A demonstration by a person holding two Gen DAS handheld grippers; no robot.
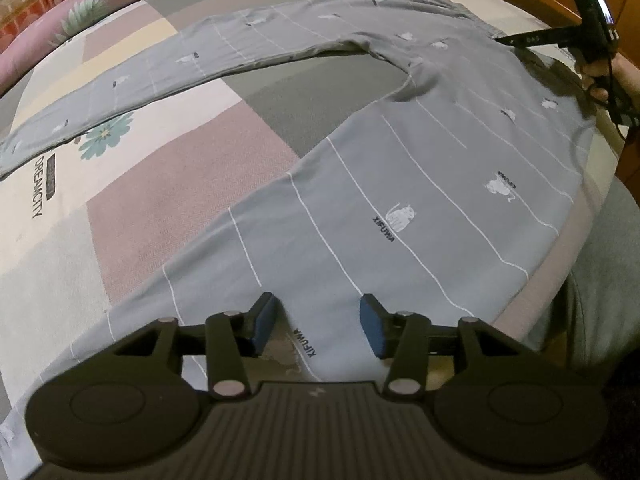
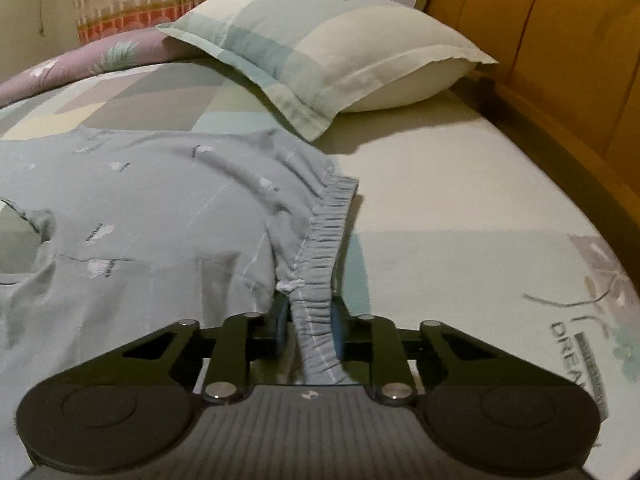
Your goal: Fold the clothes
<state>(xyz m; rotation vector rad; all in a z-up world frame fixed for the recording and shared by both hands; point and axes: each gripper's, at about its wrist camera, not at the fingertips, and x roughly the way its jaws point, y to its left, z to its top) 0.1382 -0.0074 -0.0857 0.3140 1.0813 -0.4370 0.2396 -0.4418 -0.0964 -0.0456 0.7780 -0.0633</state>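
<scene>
- The grey trousers (image 1: 420,184) are spread flat on the bed (image 1: 168,168), legs splayed apart.
- The waistband (image 2: 320,240) is pinched by the right gripper (image 2: 310,330).
- The left gripper (image 1: 318,326) is held with jaws spread over the near leg, whose long axis runs ahead toward the waistband.

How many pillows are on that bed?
1 clearly: the checked pillow lies by the wooden headboard, beyond the grey trousers. A second may be hidden behind it.

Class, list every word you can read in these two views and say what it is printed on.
"XIFUWA": printed repeatedly beside the cat motifs on the grey pyjama trousers.
"DREAMCITY": on the bed sheet; the right wrist view shows only "DREA".
Dark label above "DREAMCITY": too small to read.
Pillow label: blurred, unreadable.
</scene>
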